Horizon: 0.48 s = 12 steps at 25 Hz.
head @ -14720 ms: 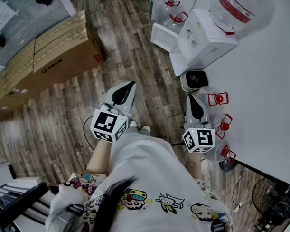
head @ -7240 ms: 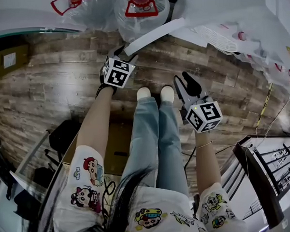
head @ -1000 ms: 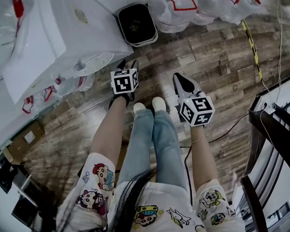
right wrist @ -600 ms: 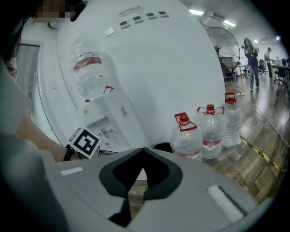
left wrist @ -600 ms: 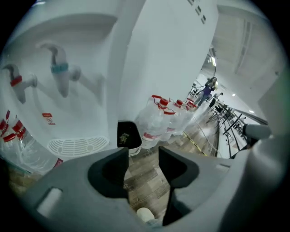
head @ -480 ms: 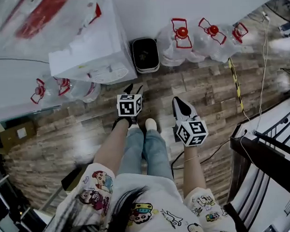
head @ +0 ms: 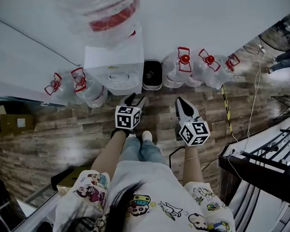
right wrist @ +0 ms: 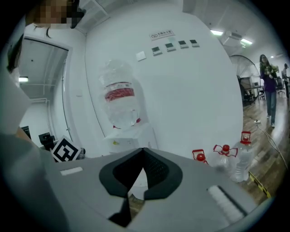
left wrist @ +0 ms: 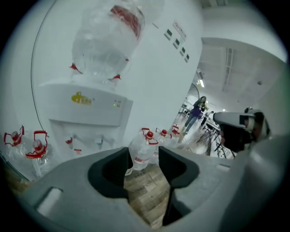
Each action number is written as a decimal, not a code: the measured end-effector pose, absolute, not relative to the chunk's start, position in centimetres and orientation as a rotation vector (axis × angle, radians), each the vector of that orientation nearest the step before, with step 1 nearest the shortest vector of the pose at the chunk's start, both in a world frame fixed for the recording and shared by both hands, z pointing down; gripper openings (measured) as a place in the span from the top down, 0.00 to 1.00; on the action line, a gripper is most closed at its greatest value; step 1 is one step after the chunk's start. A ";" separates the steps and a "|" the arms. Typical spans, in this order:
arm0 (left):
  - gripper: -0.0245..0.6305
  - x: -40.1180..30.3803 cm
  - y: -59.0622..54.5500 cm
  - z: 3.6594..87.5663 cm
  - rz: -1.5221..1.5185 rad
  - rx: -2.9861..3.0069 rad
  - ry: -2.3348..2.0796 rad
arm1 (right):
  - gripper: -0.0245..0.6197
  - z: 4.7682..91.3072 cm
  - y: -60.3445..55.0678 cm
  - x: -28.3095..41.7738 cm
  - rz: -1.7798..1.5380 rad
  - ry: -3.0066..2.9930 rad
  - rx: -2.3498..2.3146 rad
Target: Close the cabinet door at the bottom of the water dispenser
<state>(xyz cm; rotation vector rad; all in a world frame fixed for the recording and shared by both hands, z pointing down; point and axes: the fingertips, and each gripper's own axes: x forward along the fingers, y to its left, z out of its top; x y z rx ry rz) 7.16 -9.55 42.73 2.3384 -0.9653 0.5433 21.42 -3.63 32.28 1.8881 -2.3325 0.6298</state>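
The white water dispenser (head: 115, 62) stands against the wall with an upturned bottle (head: 108, 14) on top. Its bottom cabinet door is hidden in every view: the head view looks down from above, and the gripper bodies cover the lower front. My left gripper (head: 136, 97) hangs just in front of the dispenser's right side, jaws open (left wrist: 141, 156) with only floor and bottles showing between them. My right gripper (head: 179, 100) is held to the right of it, shut (right wrist: 141, 150) on nothing. The dispenser (right wrist: 131, 136) shows beyond the shut jaws.
A black bin (head: 152, 75) sits right of the dispenser. Clear water bottles with red handles stand along the wall on the right (head: 195, 68) and left (head: 75, 87). A dark rack (head: 261, 171) is at the right. A person (left wrist: 198, 108) walks far off.
Both grippers have risen from near the floor, the person's legs now straighter. The head view has swung so the dispenser sits upright and centred ahead. Jaw states look unchanged.
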 end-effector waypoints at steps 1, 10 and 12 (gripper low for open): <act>0.65 6.8 -9.5 41.0 0.508 2.355 -0.972 | 0.94 31.1 -3.7 20.9 0.601 -2.352 1.869; 0.69 3.5 -7.4 25.6 0.160 2.530 -1.005 | 0.95 23.5 -2.8 14.9 0.404 -2.528 1.649; 0.70 2.8 -6.4 23.3 0.111 2.562 -1.009 | 0.95 22.5 -2.4 13.8 0.377 -2.559 1.602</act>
